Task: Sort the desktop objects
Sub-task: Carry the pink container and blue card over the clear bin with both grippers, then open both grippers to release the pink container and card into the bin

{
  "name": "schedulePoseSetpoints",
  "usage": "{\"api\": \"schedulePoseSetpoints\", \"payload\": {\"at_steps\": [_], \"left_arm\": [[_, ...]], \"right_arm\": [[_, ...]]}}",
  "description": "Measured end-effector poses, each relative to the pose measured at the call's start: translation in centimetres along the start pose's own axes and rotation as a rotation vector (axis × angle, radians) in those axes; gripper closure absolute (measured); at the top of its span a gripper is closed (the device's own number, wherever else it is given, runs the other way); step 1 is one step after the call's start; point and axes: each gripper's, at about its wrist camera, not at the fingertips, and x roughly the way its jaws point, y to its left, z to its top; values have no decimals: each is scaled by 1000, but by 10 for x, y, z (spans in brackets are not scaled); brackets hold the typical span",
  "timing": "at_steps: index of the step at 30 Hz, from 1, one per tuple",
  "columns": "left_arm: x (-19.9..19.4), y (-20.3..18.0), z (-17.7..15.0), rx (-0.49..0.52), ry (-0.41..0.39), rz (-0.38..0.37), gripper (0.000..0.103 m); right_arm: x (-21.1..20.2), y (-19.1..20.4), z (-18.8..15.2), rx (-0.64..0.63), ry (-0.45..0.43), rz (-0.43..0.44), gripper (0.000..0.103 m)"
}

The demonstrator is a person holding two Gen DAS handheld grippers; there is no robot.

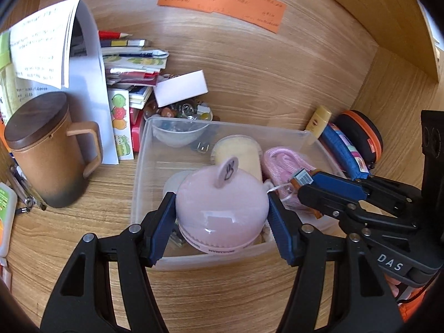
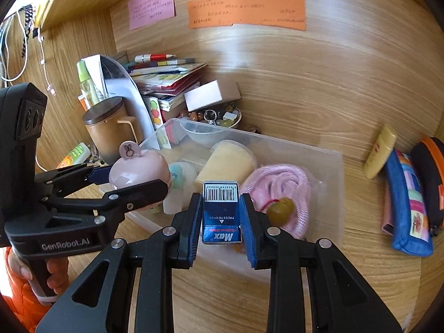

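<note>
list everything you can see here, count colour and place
clear bin: 1, translucent, desk centre
pink dome gadget: 1, pink, held over the bin's near-left
Max box: 1, blue, held over the bin's near edge
pink cord: 1, pink, in bin, right
yellow tub: 1, pale yellow, in bin, back
lidded mug: 1, brown, left of bin
trinket bowl: 1, behind bin
paper notes: 3, pink, green, orange, on back wall
pencil pouch: 1, blue, right of bin
left tongs: black and blue, shut on gadget
right tongs: black and blue, shut on box
</note>
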Motion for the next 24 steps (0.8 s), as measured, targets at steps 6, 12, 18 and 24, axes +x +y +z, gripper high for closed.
{"api": "schedulePoseSetpoints", "payload": {"at_steps": [6, 12, 18, 24], "left_arm": [[1, 3, 2, 7, -6, 10, 40], [7, 7, 2, -6, 14, 9, 40], [7, 7, 1, -1, 16, 20, 39], [2, 7, 1, -2, 4, 34, 34]], "right_arm": [[15, 5, 2, -16, 26, -10, 78], [21, 5, 1, -29, 38, -24, 78], [22, 9, 1, -60, 36, -53, 78], [15, 10, 2, -62, 28, -59, 75]]}}
